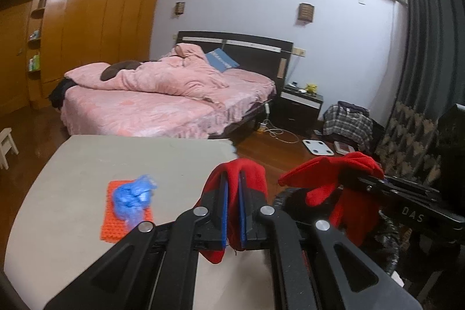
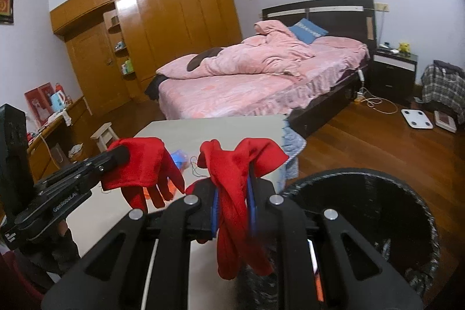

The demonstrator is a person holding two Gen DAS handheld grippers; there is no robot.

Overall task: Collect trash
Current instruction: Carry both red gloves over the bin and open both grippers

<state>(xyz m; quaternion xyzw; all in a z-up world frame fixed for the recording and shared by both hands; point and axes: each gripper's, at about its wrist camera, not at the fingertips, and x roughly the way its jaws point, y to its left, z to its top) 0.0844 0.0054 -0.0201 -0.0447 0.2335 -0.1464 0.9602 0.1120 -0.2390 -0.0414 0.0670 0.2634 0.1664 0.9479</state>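
Note:
Both grippers wear red cloth gloves over their fingers. My left gripper (image 1: 233, 188) hovers over the beige table (image 1: 87, 164), jaws nearly together with nothing seen between them. A crumpled blue plastic piece (image 1: 132, 198) lies on an orange mat (image 1: 122, 231) to its left. My right gripper (image 2: 234, 182) is nearly shut, red cloth hanging between its blue pads; it also shows in the left wrist view (image 1: 328, 164). A black trash bin (image 2: 372, 222) stands right of the table. The blue piece shows behind the left gripper (image 2: 136, 161) in the right wrist view (image 2: 179, 157).
A bed with pink bedding (image 1: 162, 95) stands beyond the table. A wooden wardrobe (image 1: 96, 28) fills the left wall. A nightstand (image 1: 300, 103), a white scale (image 1: 318, 147) and a cable lie on the wooden floor. A white stool (image 2: 104, 134) stands left of the table.

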